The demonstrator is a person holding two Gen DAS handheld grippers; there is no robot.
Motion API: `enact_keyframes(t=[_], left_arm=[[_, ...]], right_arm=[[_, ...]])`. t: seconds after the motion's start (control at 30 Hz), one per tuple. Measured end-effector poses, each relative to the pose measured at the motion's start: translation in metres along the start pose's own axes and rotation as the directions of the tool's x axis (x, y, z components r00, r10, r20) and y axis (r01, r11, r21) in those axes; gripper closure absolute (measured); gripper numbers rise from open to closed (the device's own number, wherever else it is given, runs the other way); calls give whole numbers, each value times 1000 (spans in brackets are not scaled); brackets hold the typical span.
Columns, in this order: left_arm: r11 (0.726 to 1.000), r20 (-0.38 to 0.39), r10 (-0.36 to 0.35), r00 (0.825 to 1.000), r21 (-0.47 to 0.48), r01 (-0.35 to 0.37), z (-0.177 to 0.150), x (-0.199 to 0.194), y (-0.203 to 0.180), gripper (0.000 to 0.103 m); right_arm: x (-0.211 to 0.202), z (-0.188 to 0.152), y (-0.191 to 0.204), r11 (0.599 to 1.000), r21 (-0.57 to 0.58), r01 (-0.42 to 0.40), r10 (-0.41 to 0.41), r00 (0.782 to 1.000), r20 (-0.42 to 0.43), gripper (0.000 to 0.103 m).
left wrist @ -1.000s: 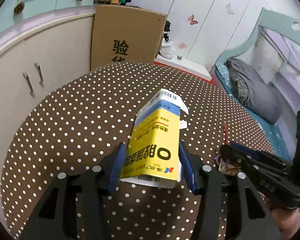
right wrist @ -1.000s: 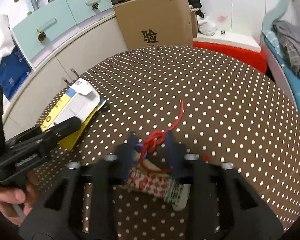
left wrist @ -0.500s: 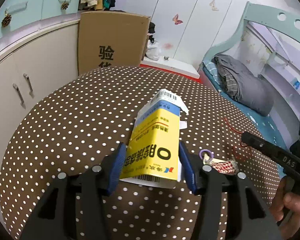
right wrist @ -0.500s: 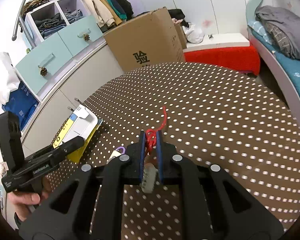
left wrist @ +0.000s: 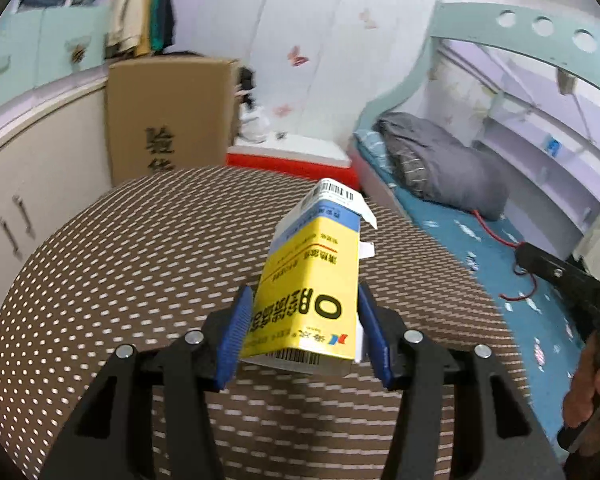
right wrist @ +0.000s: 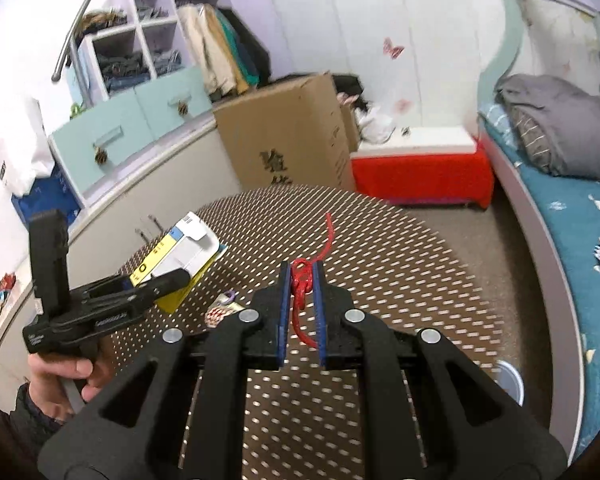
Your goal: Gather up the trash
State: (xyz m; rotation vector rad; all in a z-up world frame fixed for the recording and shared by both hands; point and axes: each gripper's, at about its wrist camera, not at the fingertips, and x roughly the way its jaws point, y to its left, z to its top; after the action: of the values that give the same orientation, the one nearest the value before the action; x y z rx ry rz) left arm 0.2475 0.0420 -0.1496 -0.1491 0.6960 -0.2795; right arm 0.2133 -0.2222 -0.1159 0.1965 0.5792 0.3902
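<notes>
**Both tongs loaded above the dotted table**

My left gripper (left wrist: 305, 328) stands about half open, its blue pads (left wrist: 233, 343) pressed on the two long sides of the yellow box (left wrist: 312, 284). The box sits right between the pads and runs forward past the fingertips, its white and blue barcode end pointing away from me and tilted up (the flap there hangs loose). Box and gripper are both off the dotted table (left wrist: 132, 264), which spreads below and beyond them.

My right gripper (right wrist: 301, 280) is closed down narrow on the red string (right wrist: 300, 282). The knotted part sits between the pads near the fingertips; one tail rises forward over the table, another loops down between the fingers. A small red-and-white patterned packet (right wrist: 218, 314) with a purple ring shows below and left of the gripper; I cannot tell whether it hangs from the string or lies on the table.

Seen from the right wrist, the left gripper is off to the left over the table's near edge, gripped by my left hand (right wrist: 60, 376). From the left wrist, the right gripper's black body shows at the far right, past the table's edge, with the string trailing from it.

Beyond the table's far edge stands a cardboard carton (right wrist: 288, 136), with a red bench (right wrist: 420, 176) beside it and a bed (right wrist: 580, 216) to the right.
</notes>
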Motion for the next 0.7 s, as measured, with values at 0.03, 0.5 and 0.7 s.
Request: enact_keyframes(t=[0.03,0.5,0.7], left_arm=[[1000,3,-16,1000,4,16,2,-3,-9,51],[983,-23,-143,989,109,145,6,2,-148,51],[966,-69,-199,978,157,208,3,23,-201,51]], right_arm=[[-7,1,-6,1000,8,2,-2,1000,12,92],[-102,2,-118,977,198,79,-111,981,160,92],[-105,-17,-174,947,310,81,-128,983,132,92]])
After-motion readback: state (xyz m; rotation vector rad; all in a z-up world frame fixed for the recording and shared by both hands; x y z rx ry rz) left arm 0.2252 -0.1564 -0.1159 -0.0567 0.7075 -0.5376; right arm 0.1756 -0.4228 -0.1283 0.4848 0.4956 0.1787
